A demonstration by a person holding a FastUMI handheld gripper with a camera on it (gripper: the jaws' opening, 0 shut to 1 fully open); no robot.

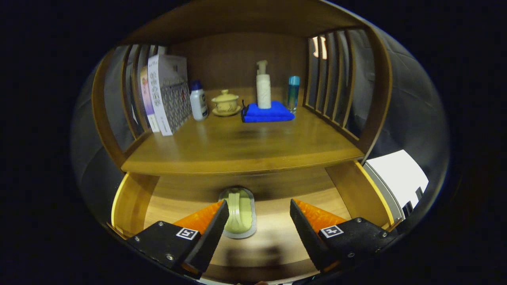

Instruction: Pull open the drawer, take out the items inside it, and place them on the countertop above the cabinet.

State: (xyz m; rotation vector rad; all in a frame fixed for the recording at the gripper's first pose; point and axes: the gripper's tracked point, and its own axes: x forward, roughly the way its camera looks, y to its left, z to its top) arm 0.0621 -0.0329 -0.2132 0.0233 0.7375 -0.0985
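The far end of the pale green item point(238, 211) in the open drawer point(130, 198) is hidden in shadow under the countertop point(237, 146), and what it is cannot be told. It is seen lying on the drawer floor between the fingers of the gripper point(259, 221), close to the left finger. The fingers are spread wide apart and nothing is held. On the countertop, far back, a box point(168, 93), a white bottle point(198, 101), a lidded cup point(225, 103), a pump bottle point(263, 85) on a blue cloth point(268, 113) and a blue bottle point(293, 93) are seen. The writing on the box is too blurred to be read.
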